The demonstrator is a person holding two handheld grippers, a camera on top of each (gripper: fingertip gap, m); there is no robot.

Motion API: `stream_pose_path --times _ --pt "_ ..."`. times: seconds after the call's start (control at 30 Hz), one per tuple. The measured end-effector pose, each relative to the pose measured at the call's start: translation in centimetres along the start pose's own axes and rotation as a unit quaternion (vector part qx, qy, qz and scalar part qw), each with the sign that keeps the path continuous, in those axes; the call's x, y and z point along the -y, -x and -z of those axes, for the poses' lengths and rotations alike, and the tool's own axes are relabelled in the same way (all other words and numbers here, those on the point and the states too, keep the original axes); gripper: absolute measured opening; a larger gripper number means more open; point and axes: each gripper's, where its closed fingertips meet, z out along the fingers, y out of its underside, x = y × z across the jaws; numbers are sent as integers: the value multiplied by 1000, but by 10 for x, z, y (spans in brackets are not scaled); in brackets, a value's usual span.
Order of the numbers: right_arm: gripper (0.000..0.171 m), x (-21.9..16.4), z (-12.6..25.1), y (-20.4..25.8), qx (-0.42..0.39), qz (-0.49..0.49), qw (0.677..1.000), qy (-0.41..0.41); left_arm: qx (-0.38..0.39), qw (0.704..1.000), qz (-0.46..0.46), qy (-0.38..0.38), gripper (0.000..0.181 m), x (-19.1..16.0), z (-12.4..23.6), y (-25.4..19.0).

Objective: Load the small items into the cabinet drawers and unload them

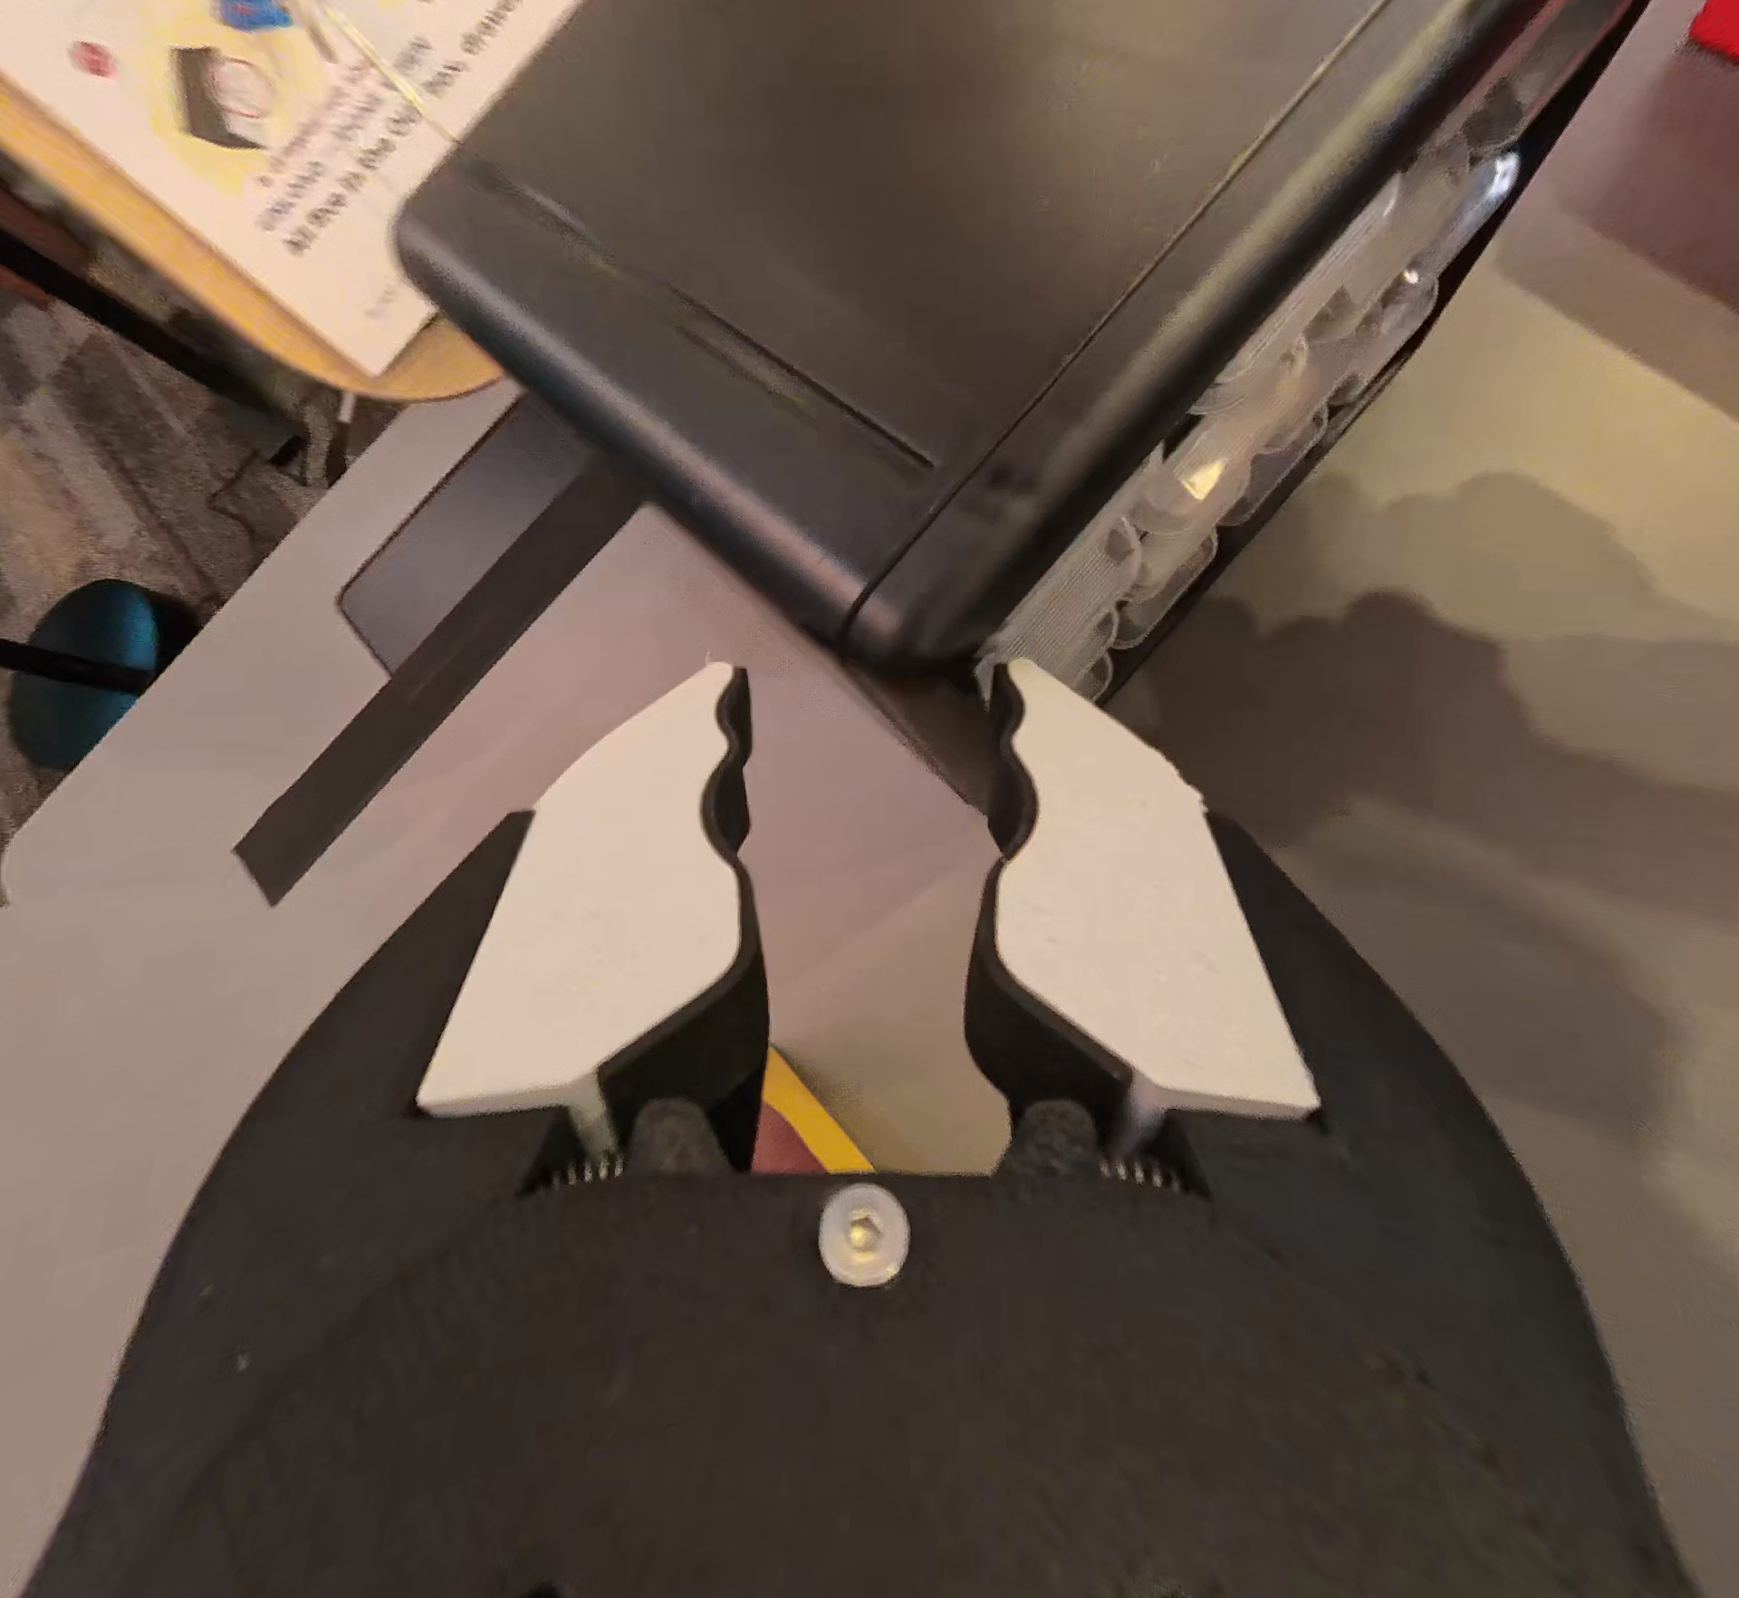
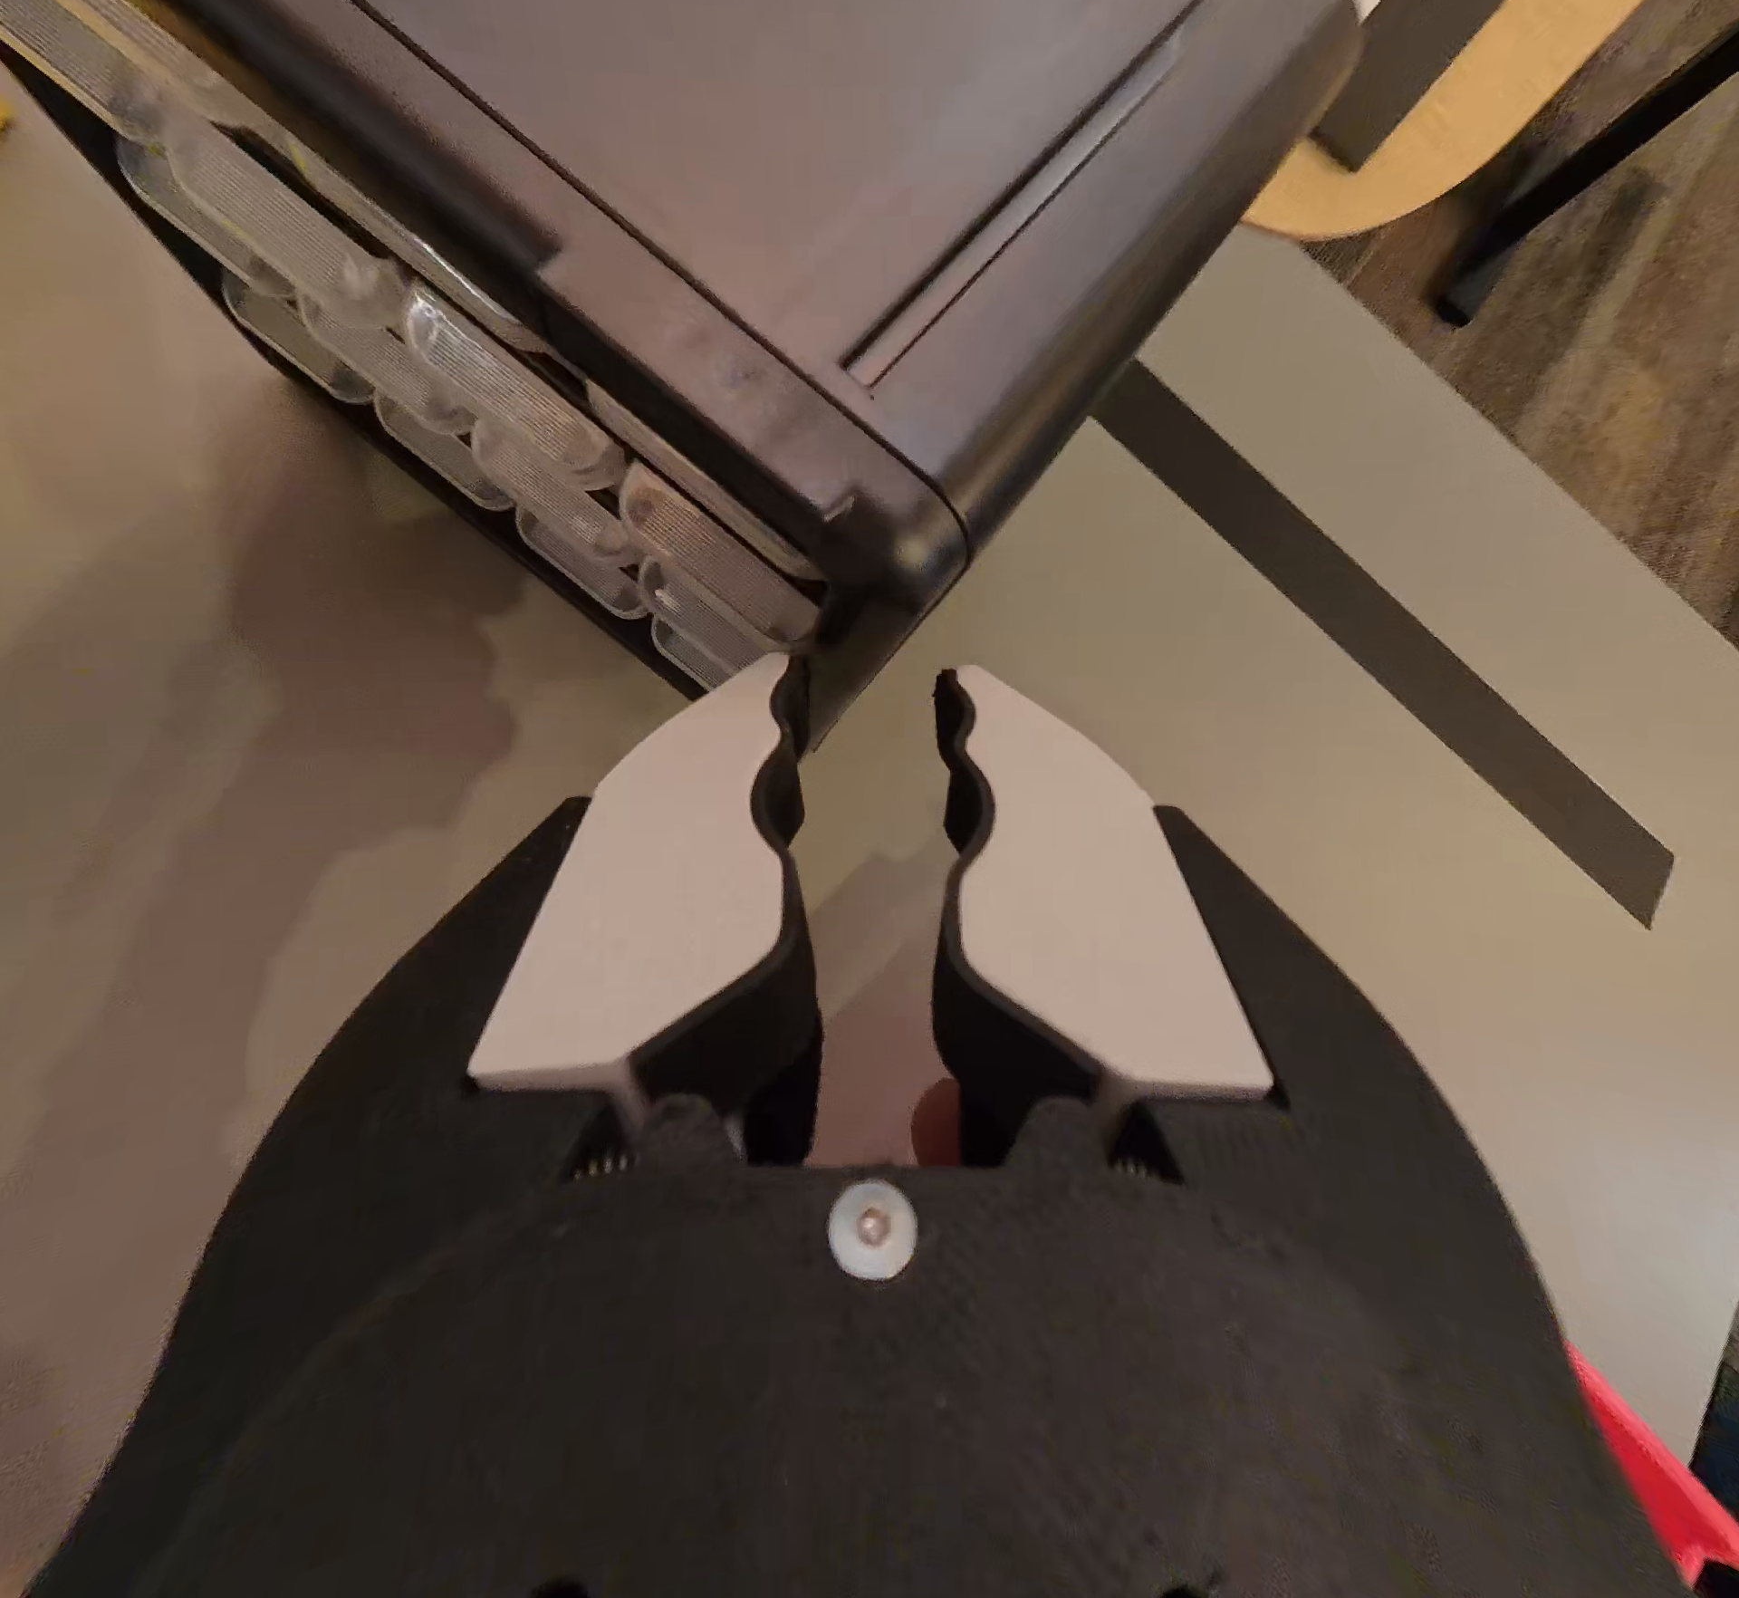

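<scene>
A black cabinet stands on the grey table, seen from above at one front corner. Its clear ribbed drawer fronts run down the face on the right. My left gripper is open and empty, fingertips just short of that corner. In the right wrist view the cabinet shows its other front corner, with the clear drawers on the left. My right gripper is open and empty, its left fingertip close against the corner by the lowest drawer. What the drawers hold is too blurred to tell.
Black tape strips lie on the grey table. A wooden table with a printed sheet stands behind the cabinet; the wooden table also shows in the right wrist view. A red object lies at the bottom right. A teal round object sits on the floor. Tip to tip, the grippers are about 25 cm apart. It is some 35 cm from my right tips to the red object.
</scene>
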Motion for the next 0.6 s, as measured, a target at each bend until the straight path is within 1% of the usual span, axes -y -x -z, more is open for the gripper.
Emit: stream_pose_path --times 0.03,0.13,0.23,0.3,0.37,0.4,0.47,0.5,0.57,0.6 --pt "26 2 6 1 -4 -3 1000 -10 9 1000 7 -16 48 1 9 3" --pt "32 6 30 13 -5 2 999 -42 11 999 13 -44 49 -6 40 0" --pt "37 2 48 41 21 7 998 -58 25 998 9 -53 48 -27 70 -6" --pt "41 -6 54 61 34 15 998 -59 34 998 9 -60 48 -44 85 -15" --pt "45 -16 53 81 44 20 997 -53 22 997 26 -76 49 -56 96 -35" --pt "48 -21 50 93 53 21 997 -52 8 995 43 -92 49 -57 99 -50" --pt "50 -32 42 116 68 21 997 -45 -22 993 58 -100 58 -59 96 -87" --pt "53 -37 36 125 71 24 996 -39 -19 993 59 -104 58 -58 91 -102" --pt "63 -51 23 145 82 29 996 -20 -25 991 77 -107 59 -55 75 -133" --pt "62 -56 17 155 92 30 995 -14 -28 989 92 -114 58 -52 66 -146"
